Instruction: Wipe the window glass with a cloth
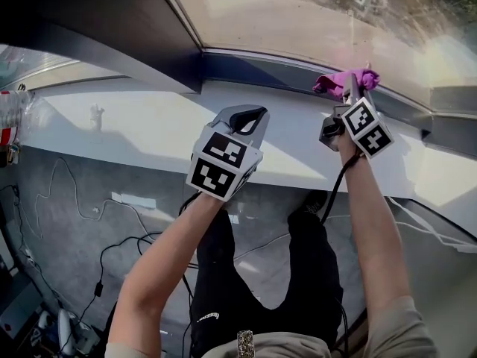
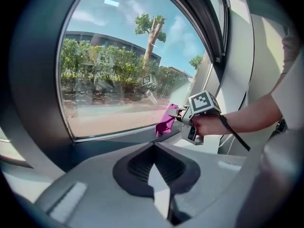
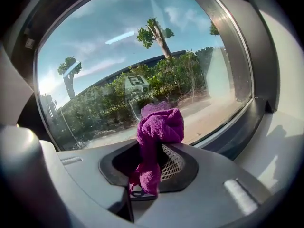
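The window glass (image 1: 298, 21) fills the top of the head view, over a dark bottom frame. A purple cloth (image 1: 344, 80) is bunched against the glass's lower edge, and my right gripper (image 1: 350, 89) is shut on it. In the right gripper view the cloth (image 3: 159, 127) stands up out of the jaws close to the glass (image 3: 133, 56). My left gripper (image 1: 250, 115) hangs over the white sill to the left of the right one, shut and empty, away from the glass. In the left gripper view the left gripper (image 2: 154, 148) points toward the cloth (image 2: 165, 121) and right gripper (image 2: 183, 113).
A broad white sill (image 1: 134, 125) runs under the window, with a dark frame post (image 1: 112, 28) at upper left. Black cables (image 1: 97, 222) trail over the grey floor below. The person's dark trousers (image 1: 261, 289) are under the arms. A red and white object (image 1: 7, 118) sits at the left edge.
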